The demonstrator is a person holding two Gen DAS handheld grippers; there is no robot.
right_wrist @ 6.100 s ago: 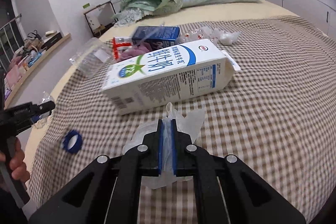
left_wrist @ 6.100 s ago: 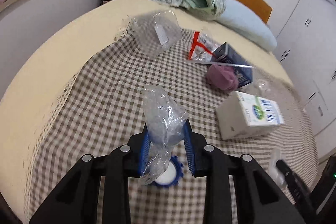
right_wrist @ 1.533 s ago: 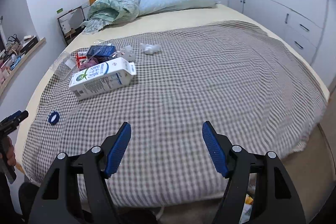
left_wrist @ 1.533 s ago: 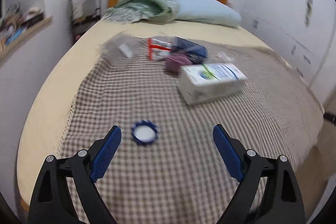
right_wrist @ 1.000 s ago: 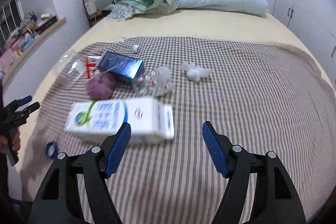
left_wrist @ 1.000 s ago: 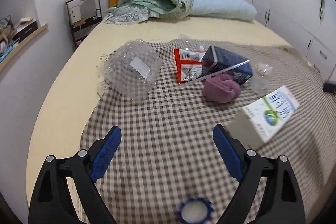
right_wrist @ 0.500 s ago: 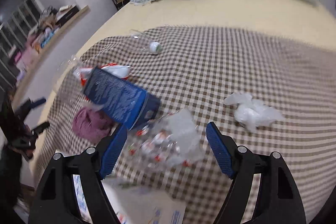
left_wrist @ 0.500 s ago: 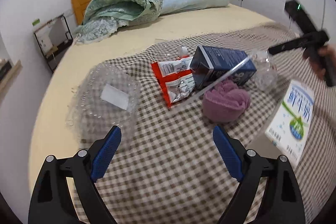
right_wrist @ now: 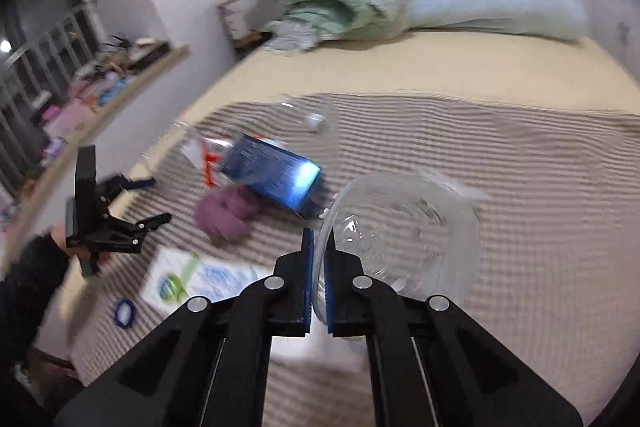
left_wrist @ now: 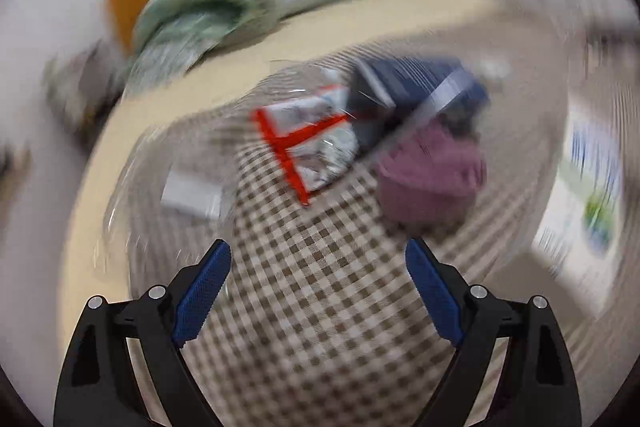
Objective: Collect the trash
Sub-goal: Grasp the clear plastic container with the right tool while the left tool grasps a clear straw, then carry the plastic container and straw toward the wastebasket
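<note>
Half a second ago the right gripper (right_wrist: 317,271) was spread wide over the litter; now, at lower centre of its view, its jaws pinch the rim of a clear plastic cup (right_wrist: 404,231), apparently empty, so one more piece is secured. The left gripper (left_wrist: 318,291), jaws still wide apart, hovers before the empty-looking clear clamshell box (left_wrist: 176,187) at mid-left, the blue carton (left_wrist: 416,91) and the red-edged wrapper (left_wrist: 308,143).

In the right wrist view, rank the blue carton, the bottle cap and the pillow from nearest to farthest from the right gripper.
1. Blue carton, just ahead-left of the right gripper, which is shut on a clear container.
2. Bottle cap, farther up the checked blanket.
3. Pillow, at the headboard.
</note>
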